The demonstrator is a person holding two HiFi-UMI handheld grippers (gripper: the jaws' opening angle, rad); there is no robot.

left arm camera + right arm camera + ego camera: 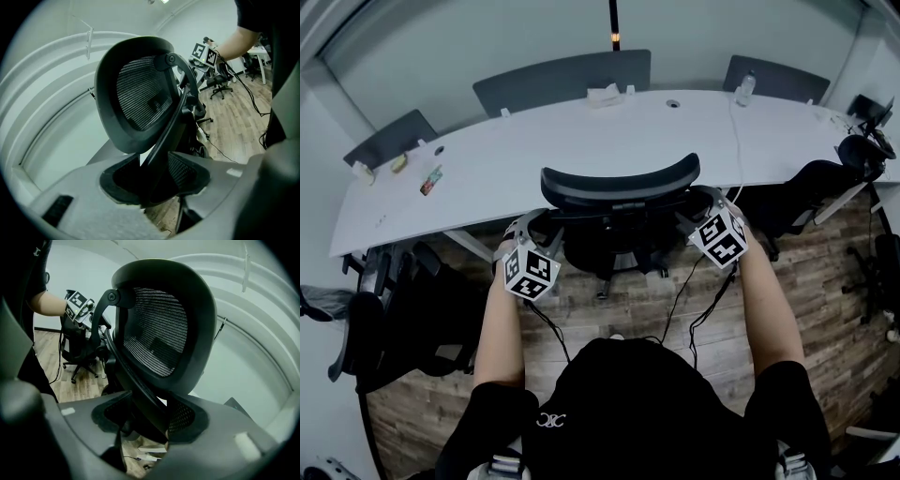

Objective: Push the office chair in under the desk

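Observation:
A black mesh-backed office chair (pixel 619 184) stands at the near edge of the long white desk (pixel 534 141), its seat partly under the top. My left gripper (pixel 528 228) is at the left side of the chair's back and my right gripper (pixel 703 208) is at the right side. In the left gripper view the chair's back (pixel 140 93) rises just ahead, and my left gripper (pixel 154 187) has its jaws closed round the lower frame of the back. The right gripper view mirrors this: the mesh back (pixel 164 329) stands above my right gripper (pixel 150 423), which clasps the frame.
Grey chairs (pixel 562 80) stand along the desk's far side. Black chairs sit at the left (pixel 403 319) and right (pixel 825 187) on the wood floor. A tissue box (pixel 605 94), a bottle (pixel 746 87) and small items (pixel 431 178) lie on the desk.

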